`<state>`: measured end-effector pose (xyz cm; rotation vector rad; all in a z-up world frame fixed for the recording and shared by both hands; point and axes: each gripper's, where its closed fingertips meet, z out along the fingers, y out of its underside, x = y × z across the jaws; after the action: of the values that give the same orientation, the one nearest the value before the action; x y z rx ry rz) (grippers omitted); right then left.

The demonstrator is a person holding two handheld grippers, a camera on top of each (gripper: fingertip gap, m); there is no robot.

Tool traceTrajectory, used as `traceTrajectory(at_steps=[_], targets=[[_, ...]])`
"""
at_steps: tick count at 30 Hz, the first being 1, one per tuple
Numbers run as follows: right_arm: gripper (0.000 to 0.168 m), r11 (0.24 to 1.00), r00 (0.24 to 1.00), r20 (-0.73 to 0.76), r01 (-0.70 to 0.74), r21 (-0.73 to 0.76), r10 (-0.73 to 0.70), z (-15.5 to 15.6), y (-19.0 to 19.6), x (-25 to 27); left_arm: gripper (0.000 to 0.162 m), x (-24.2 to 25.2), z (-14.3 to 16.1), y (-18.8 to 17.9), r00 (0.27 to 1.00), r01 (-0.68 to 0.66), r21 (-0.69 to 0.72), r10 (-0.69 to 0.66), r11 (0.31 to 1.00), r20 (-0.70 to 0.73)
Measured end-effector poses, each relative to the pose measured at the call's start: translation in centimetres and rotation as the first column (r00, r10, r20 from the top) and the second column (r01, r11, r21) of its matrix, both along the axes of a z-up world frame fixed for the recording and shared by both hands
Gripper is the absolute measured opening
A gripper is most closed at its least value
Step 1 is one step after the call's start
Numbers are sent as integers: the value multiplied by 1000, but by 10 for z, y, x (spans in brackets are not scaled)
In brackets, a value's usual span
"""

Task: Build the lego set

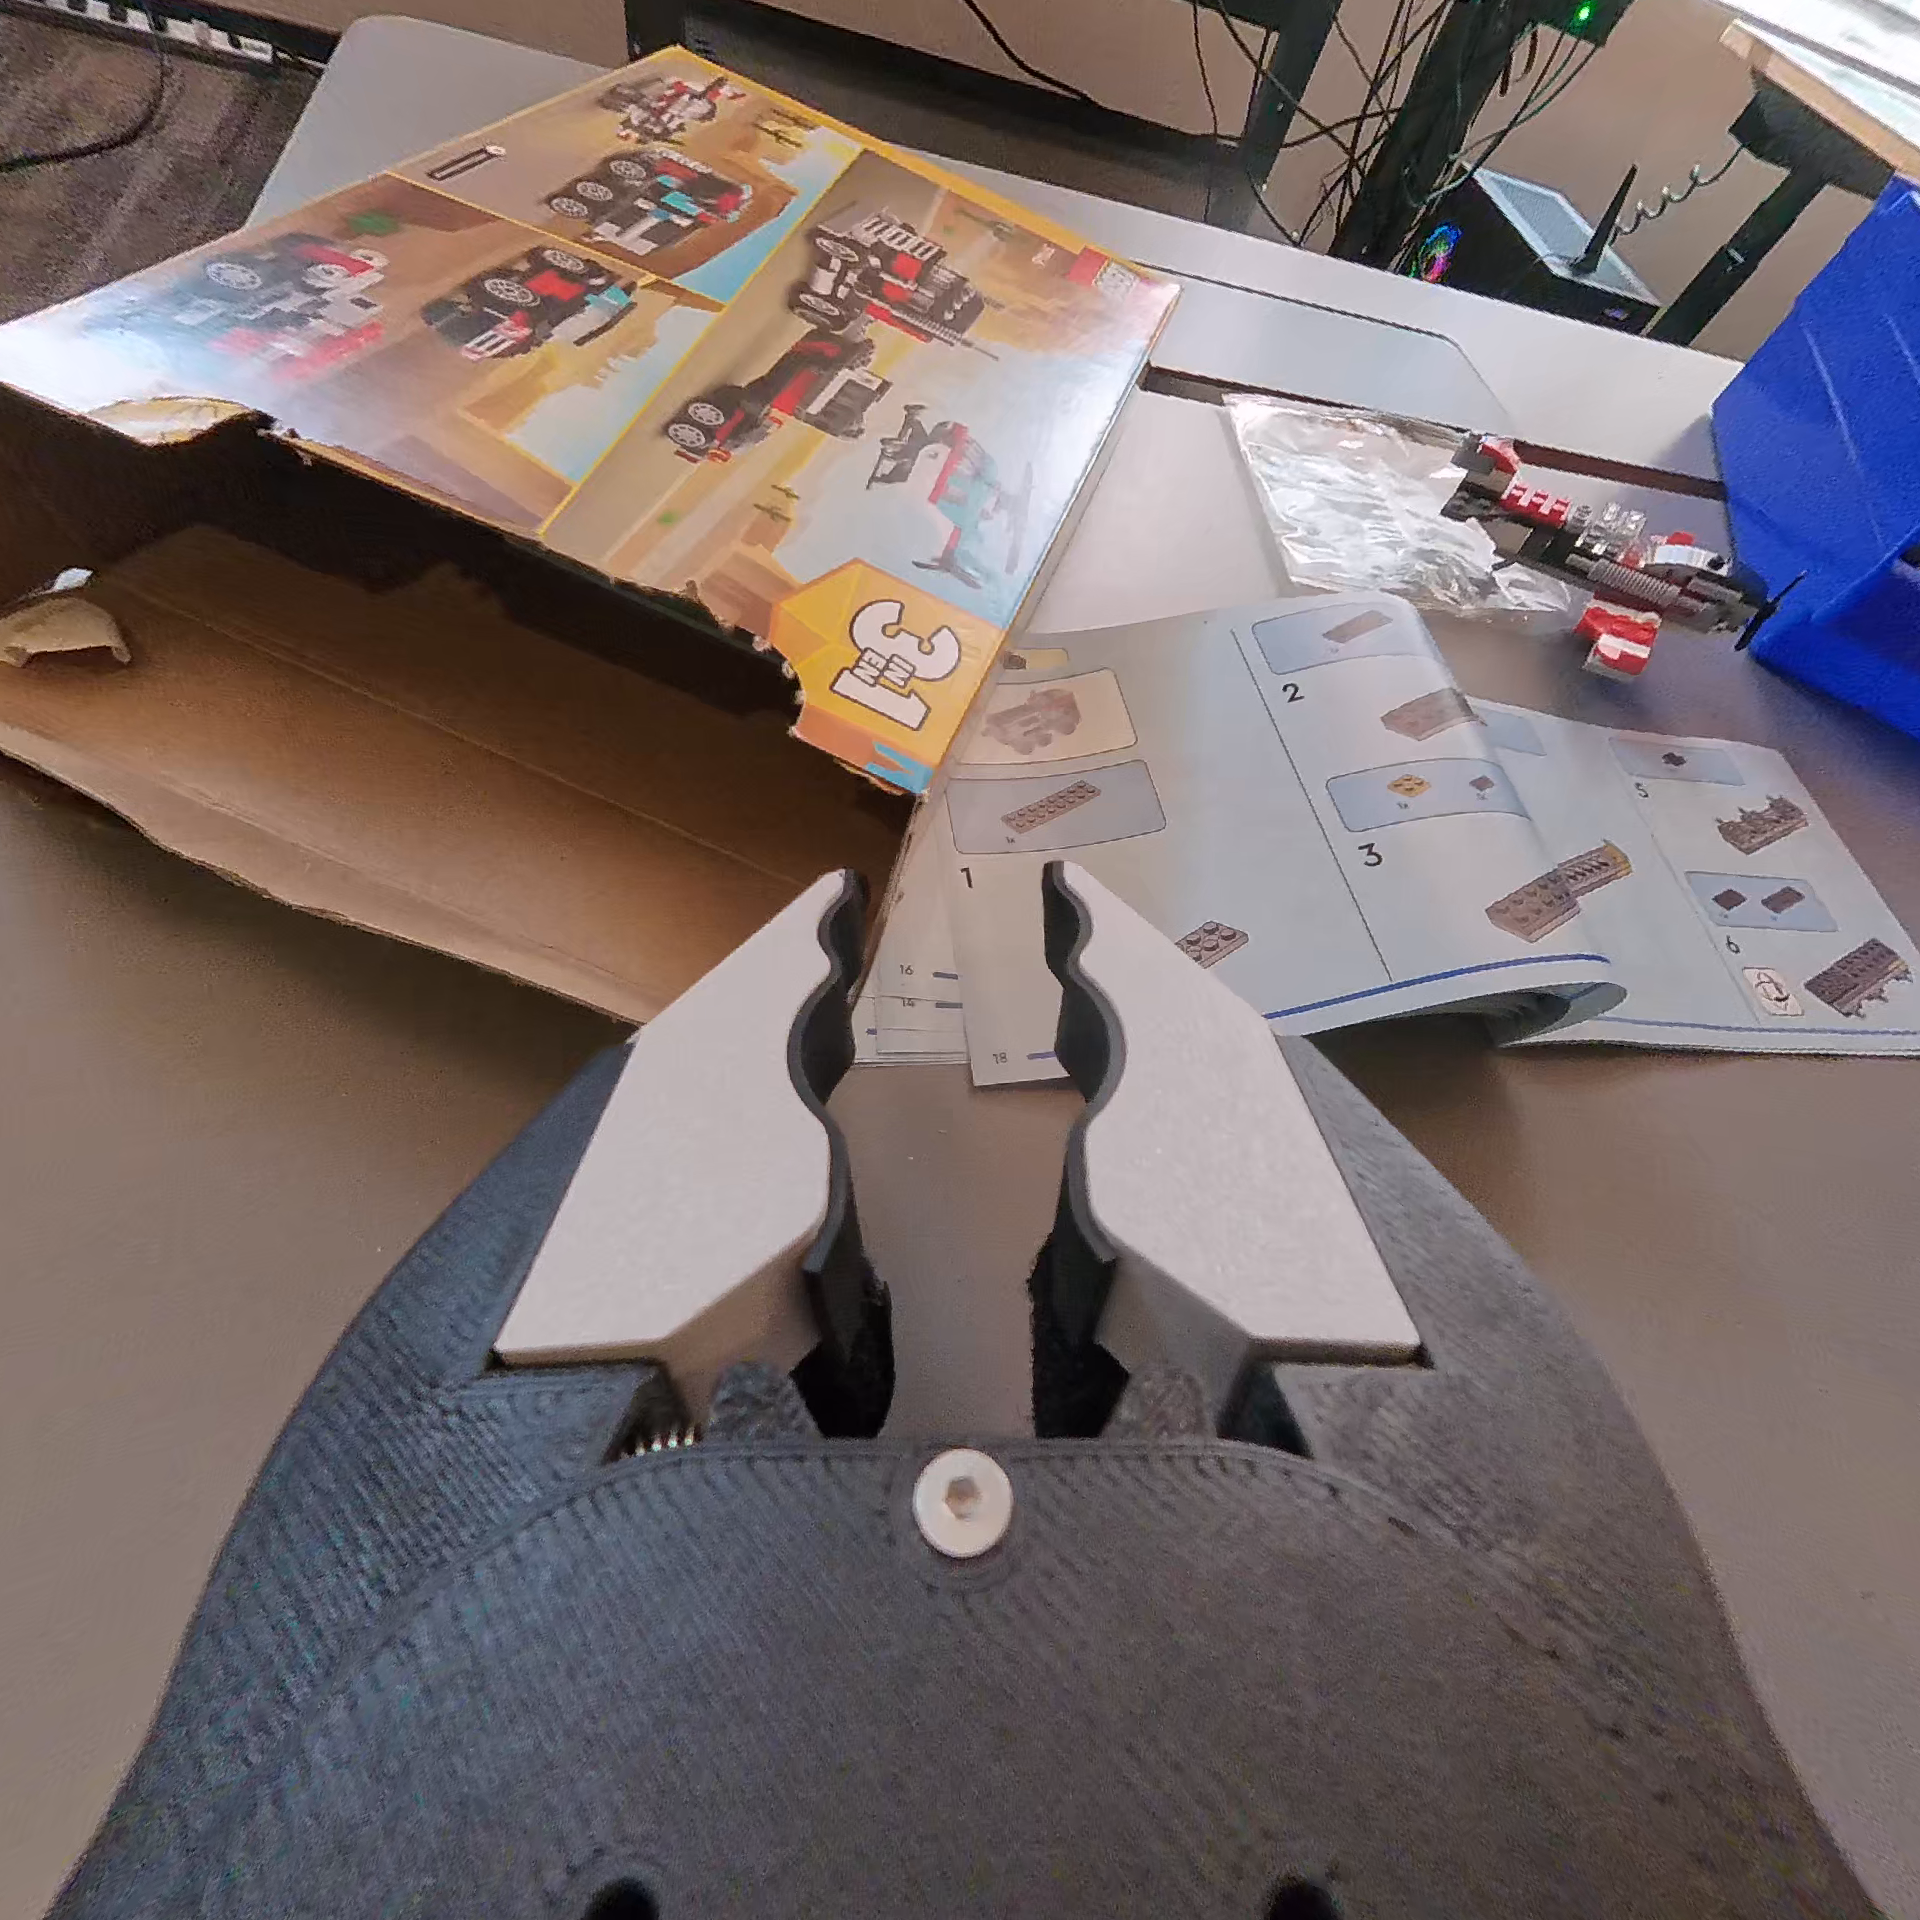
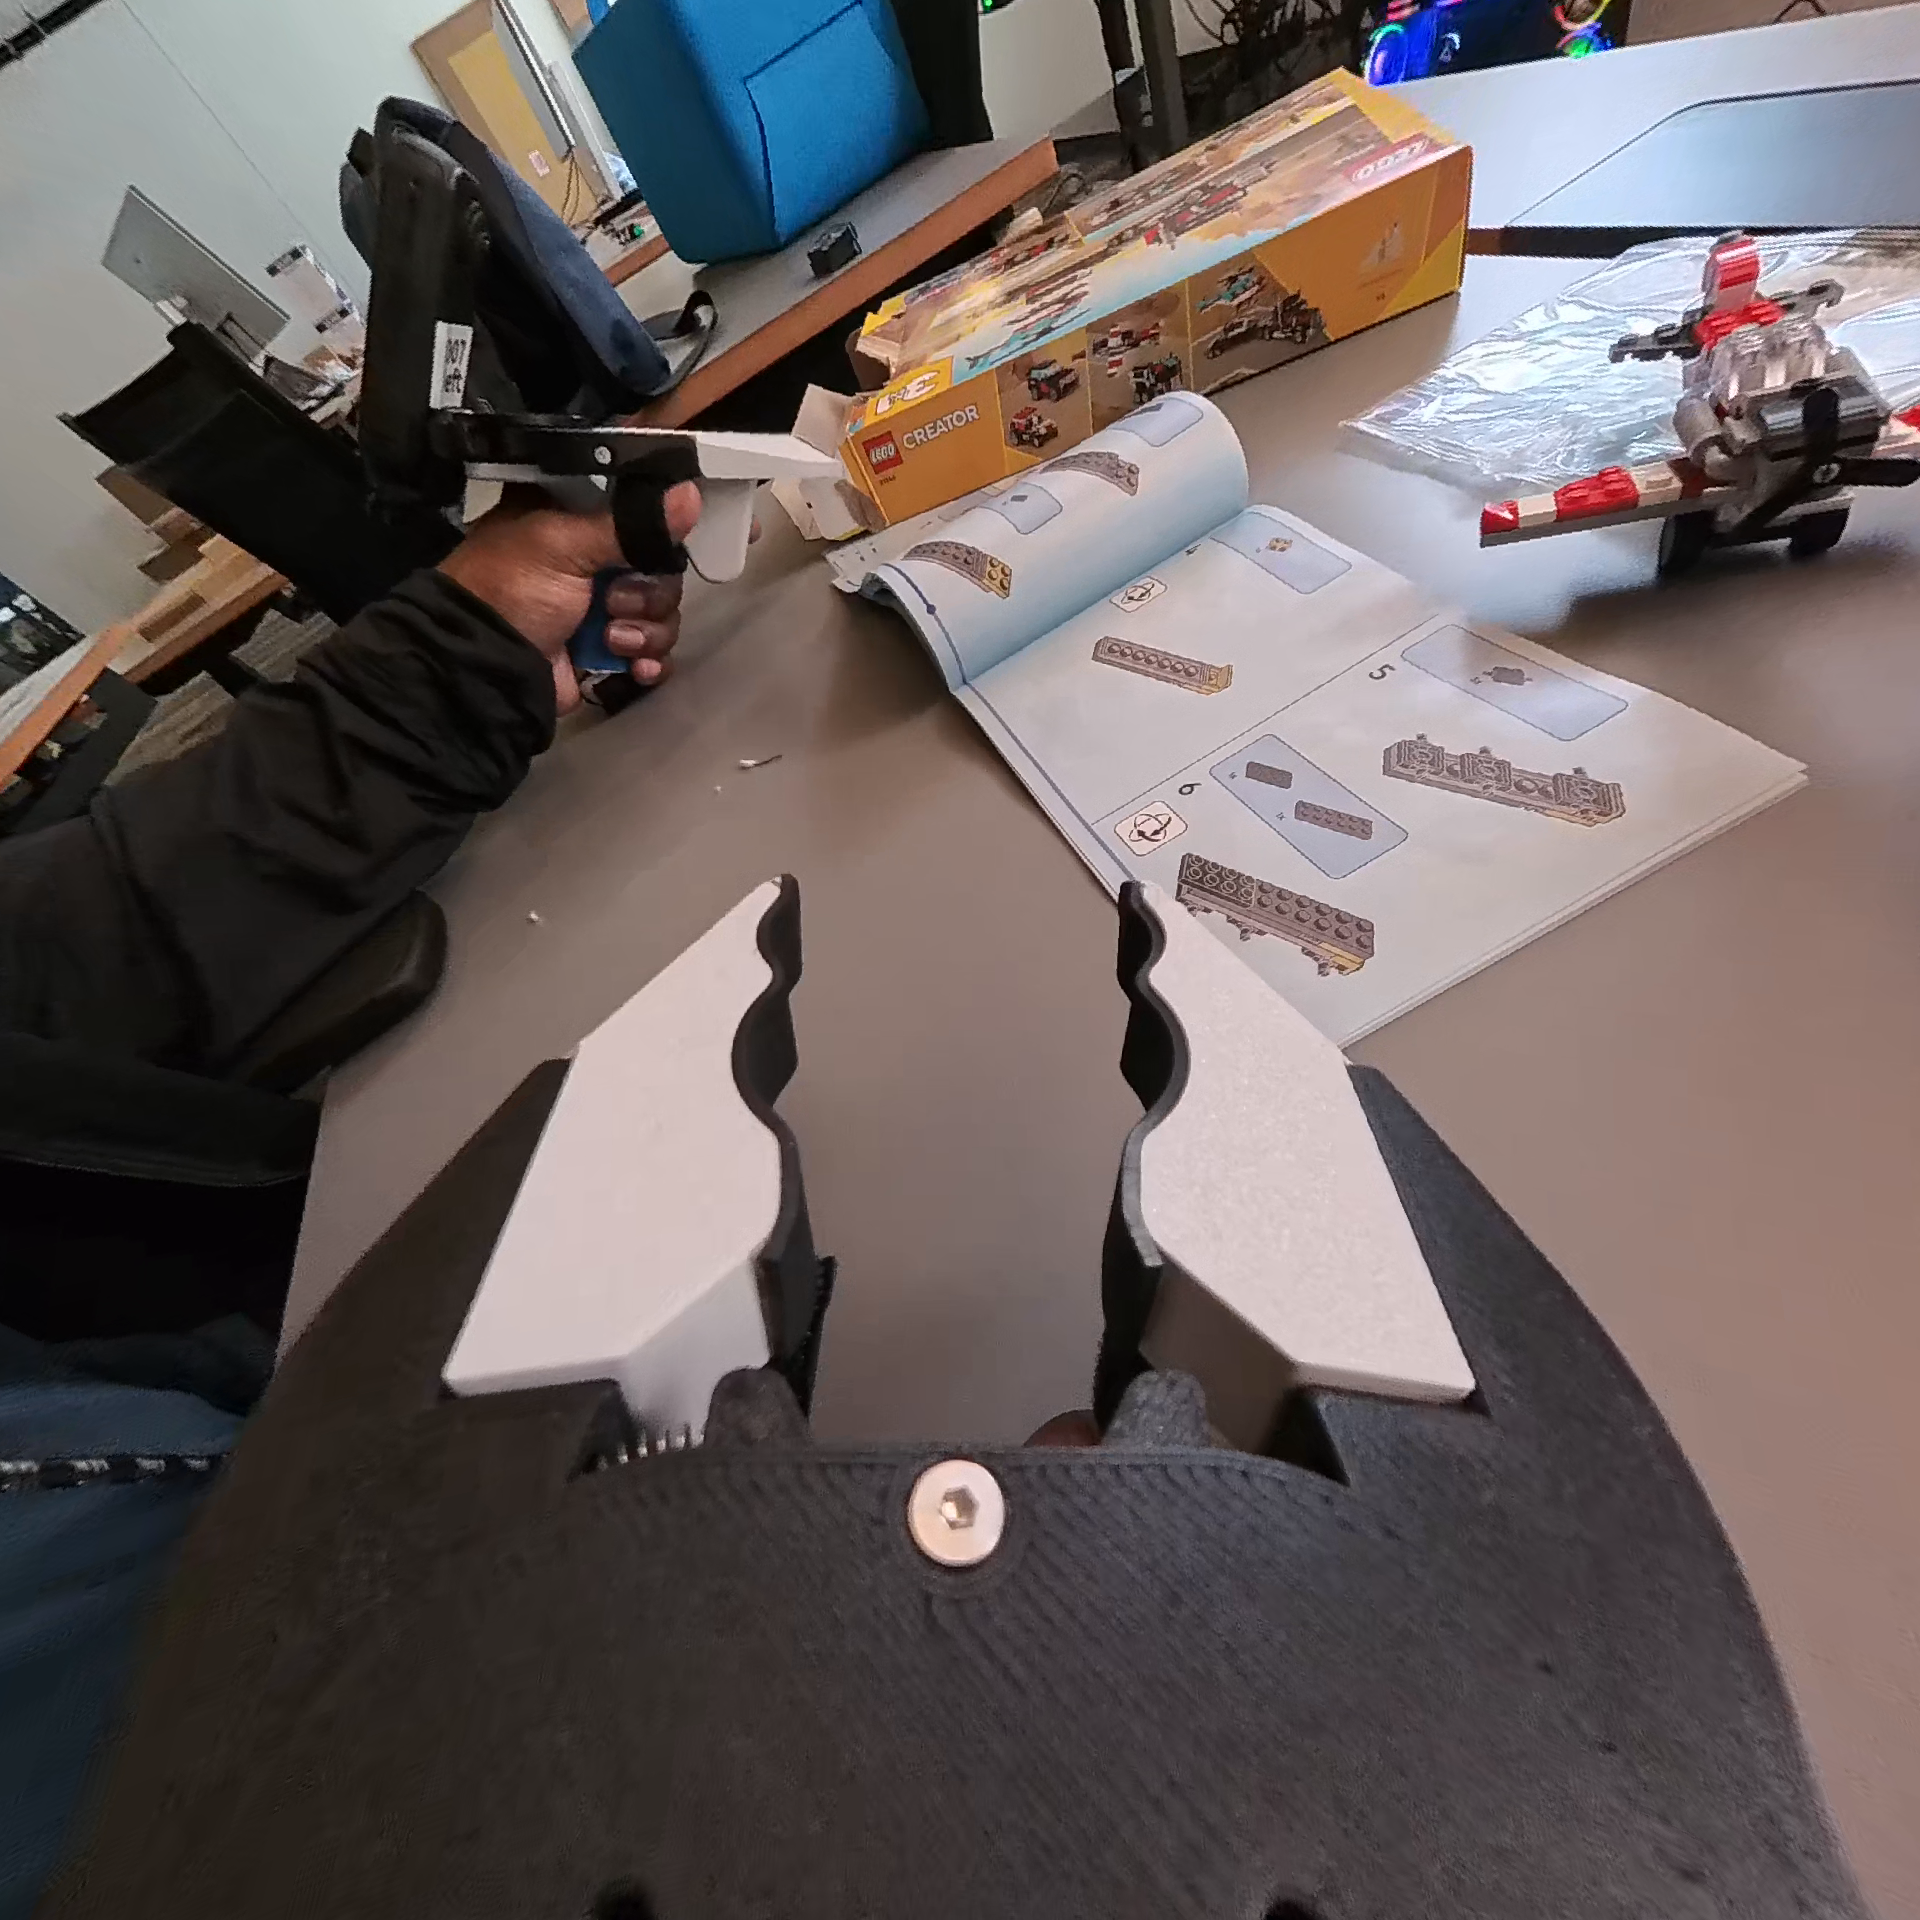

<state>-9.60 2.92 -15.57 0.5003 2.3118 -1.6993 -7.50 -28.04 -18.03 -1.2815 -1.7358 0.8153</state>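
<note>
Right hand-held gripper beside open booklet

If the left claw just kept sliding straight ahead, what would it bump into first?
Probably the open pale-blue instruction booklet: the left gripper, jaws open, points at its near-left pages beside the torn cardboard box. Its height above the table is unclear.

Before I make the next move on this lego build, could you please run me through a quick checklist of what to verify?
1. Left gripper empty and open: ok.
2. Right gripper empty and open: ok.
3. Instruction booklet lying open on the table: ok.
4. Loose bricks within reach: not ok, none visible on the table.
5. Plastic bag still holds parts: cannot tell.
6. Contents of the torn box: cannot tell; the built plane model stands clear of both grippers: ok.
</note>
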Motion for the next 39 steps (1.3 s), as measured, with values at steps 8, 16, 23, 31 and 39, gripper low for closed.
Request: traceTrajectory(at_steps=[8,16,23,31,39], targets=[[63,996,997,7,-82,20,82,-3,-2,24,34,1,2,-2,1000,-9,11,9,1000,-18],[64,988,989,-3,-145,59,146,-8,1,41,34,-1,-3,-1,999,-23,-101,28,995,42],[64,977,973,101,-211,35,206,-7,11,43,37,-6,-20,12,984,57,-248,-13,967,178],[64,979,972,127,-202,22,198,-6,17,35,38,-6,-14,15,990,69,-238,-36,969,137],[63,984,976,128,-178,-8,178,-3,16,30,37,1,13,12,998,28,-186,-38,982,-47]])
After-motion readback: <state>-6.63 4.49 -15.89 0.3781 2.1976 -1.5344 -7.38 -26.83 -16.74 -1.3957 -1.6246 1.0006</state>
